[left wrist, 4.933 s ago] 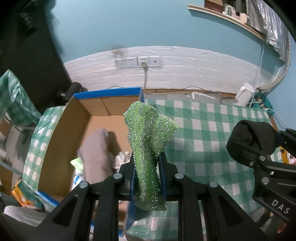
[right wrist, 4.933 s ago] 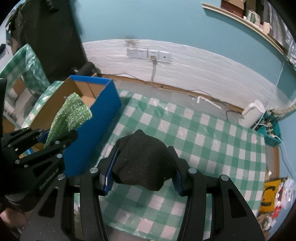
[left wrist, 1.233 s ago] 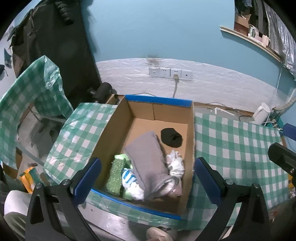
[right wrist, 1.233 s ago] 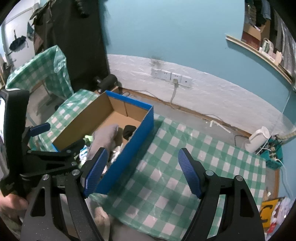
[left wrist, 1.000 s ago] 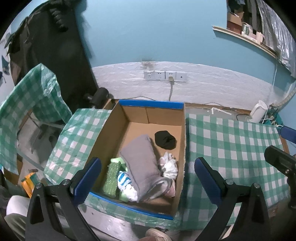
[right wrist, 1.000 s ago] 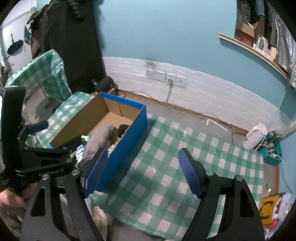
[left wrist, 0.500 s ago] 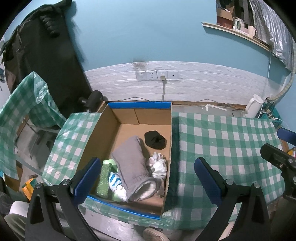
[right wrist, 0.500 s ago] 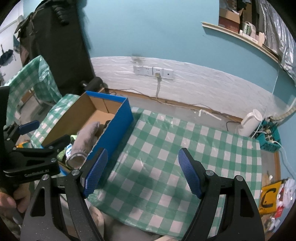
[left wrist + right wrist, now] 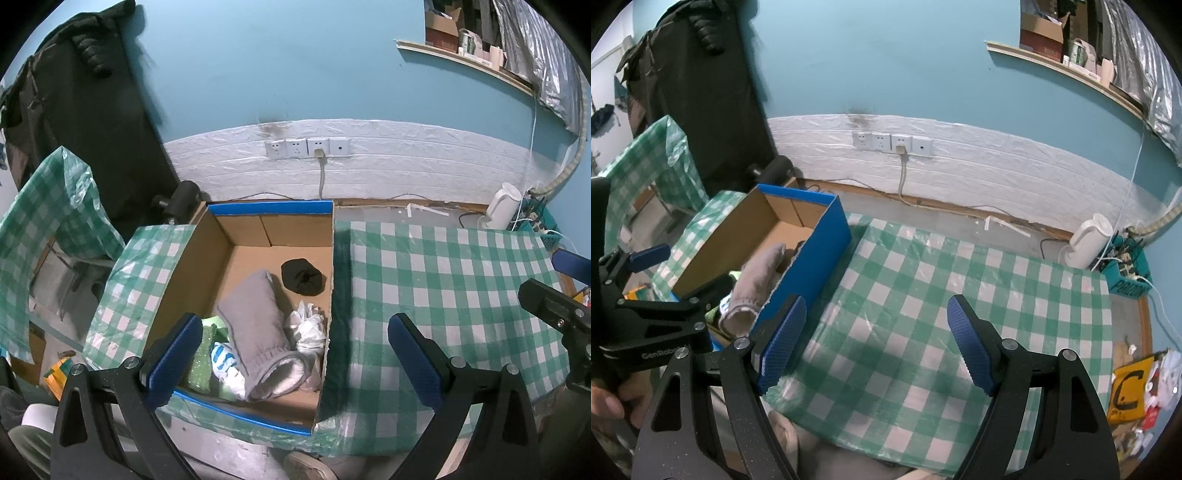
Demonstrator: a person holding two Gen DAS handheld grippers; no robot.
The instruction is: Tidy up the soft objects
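A blue-edged cardboard box [image 9: 269, 207] stands at the left of the green checked table [image 9: 443, 280]. In it lie a black soft cap [image 9: 303, 276], a grey rolled cloth [image 9: 258, 325], a white crumpled cloth [image 9: 308, 326], a green sparkly scrubber [image 9: 201, 360] and a blue-striped sock [image 9: 223, 360]. My left gripper [image 9: 295, 358] is open and empty, held above the box's near end. My right gripper [image 9: 875, 347] is open and empty above the checked table, right of the box [image 9: 812, 251]. The grey cloth [image 9: 757, 280] shows there too.
A white kettle [image 9: 1086, 240] and a teal basket [image 9: 1126, 273] stand on the floor at the far right. Wall sockets with a cable [image 9: 321, 162] sit behind the box. A second checked table [image 9: 48, 206] and a dark coat [image 9: 74, 92] are at the left.
Both grippers have let go: the green scrubber and the black cap now lie in the box. Both have pulled back and drifted right, jaws wide open.
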